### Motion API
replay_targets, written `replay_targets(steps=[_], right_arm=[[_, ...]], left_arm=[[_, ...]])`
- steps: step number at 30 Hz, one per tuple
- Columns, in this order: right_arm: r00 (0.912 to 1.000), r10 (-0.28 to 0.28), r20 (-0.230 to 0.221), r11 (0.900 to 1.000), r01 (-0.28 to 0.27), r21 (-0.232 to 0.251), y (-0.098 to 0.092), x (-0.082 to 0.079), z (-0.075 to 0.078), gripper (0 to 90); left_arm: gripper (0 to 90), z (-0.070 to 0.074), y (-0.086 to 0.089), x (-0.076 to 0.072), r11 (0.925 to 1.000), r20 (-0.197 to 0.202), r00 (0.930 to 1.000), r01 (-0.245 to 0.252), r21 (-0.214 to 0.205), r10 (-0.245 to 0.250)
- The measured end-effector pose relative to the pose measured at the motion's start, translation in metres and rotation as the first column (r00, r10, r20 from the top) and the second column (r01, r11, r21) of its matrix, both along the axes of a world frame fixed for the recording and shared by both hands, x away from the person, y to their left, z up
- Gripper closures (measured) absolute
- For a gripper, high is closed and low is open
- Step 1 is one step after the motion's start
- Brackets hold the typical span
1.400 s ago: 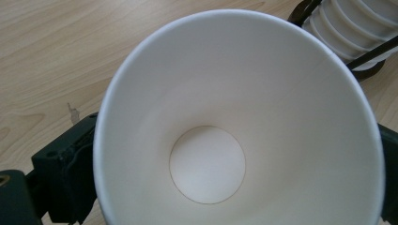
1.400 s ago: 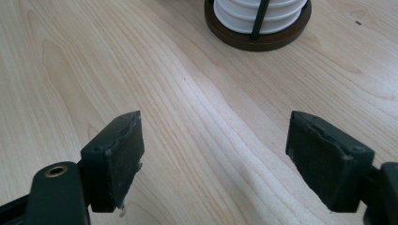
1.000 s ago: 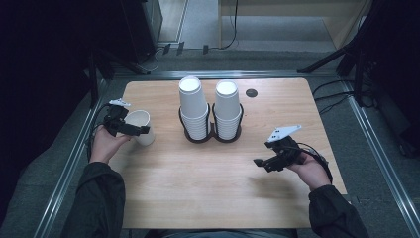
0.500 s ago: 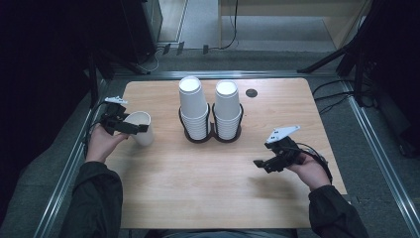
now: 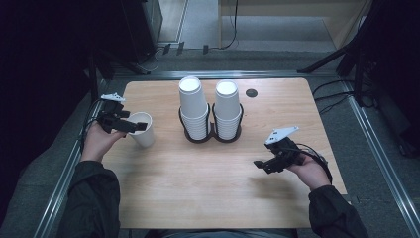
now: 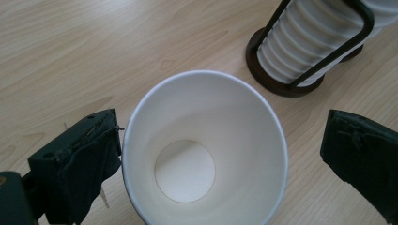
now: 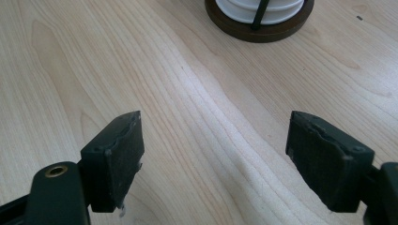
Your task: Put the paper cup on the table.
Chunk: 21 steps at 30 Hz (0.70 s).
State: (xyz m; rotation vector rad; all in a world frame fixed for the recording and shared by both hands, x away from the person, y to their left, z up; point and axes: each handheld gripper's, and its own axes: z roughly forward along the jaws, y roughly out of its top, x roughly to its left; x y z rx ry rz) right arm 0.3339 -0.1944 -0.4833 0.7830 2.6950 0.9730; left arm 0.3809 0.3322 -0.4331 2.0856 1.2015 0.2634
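**Q:** Left side, status?

**A:** My left hand-held gripper sits over the single white paper cup, which stands upright, mouth up, near the left edge of the pale wooden tabletop. In the left gripper view the cup lies between my two black jaws. The left pad is right at the rim, and I cannot tell whether it touches. The right pad stands clear of the cup wall. So the jaws are wide apart and grip nothing.

**Q:** And the right?

**A:** My right hand-held gripper is above bare wood at the right of the tabletop, well apart from the cup. In the right gripper view its jaws are spread wide with only wood grain between them.

**Q:** What else is on the tabletop?

**A:** Two tall stacks of white paper cups, upside down, side by side in a dark double wire holder at the middle, to the right of the single cup.
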Motion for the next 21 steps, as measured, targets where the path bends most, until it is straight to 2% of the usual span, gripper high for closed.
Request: replay_targets(steps=[8,10,11,13,16,19,21], right_arm=[[1.0000,0.003,0.002,1.0000,-0.003,0.004,0.000,0.001,0.000,19.6],[1.0000,0.002,0.003,1.0000,-0.002,0.007,0.000,0.001,0.001,19.6],[1.0000,0.002,0.005,0.9999,-0.003,0.012,0.001,0.001,0.002,19.6],[1.0000,0.002,0.005,0.9999,-0.002,0.013,0.001,0.001,0.002,19.6],[0.9999,0.011,0.009,0.9999,-0.011,0.011,0.002,0.003,0.003,19.6],[0.9998,0.014,0.011,0.9998,-0.014,0.015,0.003,0.004,0.003,19.6],[0.9998,0.017,0.013,0.9997,-0.018,0.018,0.005,0.005,0.004,19.6]], left_arm=[[0.0,0.013,-0.008,-0.005,0.9998,0.025,0.9996,0.010,0.017,-0.010],[0.0,0.015,-0.011,-0.005,0.9998,0.020,0.9997,0.015,0.012,-0.015],[0.0,0.016,-0.013,-0.006,0.9999,-0.002,1.0000,0.008,0.007,-0.008],[0.0,0.017,-0.015,-0.007,1.0000,-0.002,1.0000,0.008,0.006,-0.008],[0.0,0.019,-0.019,-0.010,0.9998,0.004,0.9998,0.019,0.001,-0.019],[0.0,0.020,-0.026,-0.013,0.9992,0.011,0.9993,0.036,0.019,-0.036],[0.0,0.018,-0.032,-0.016,0.9981,0.022,0.9979,0.061,0.003,-0.061]])
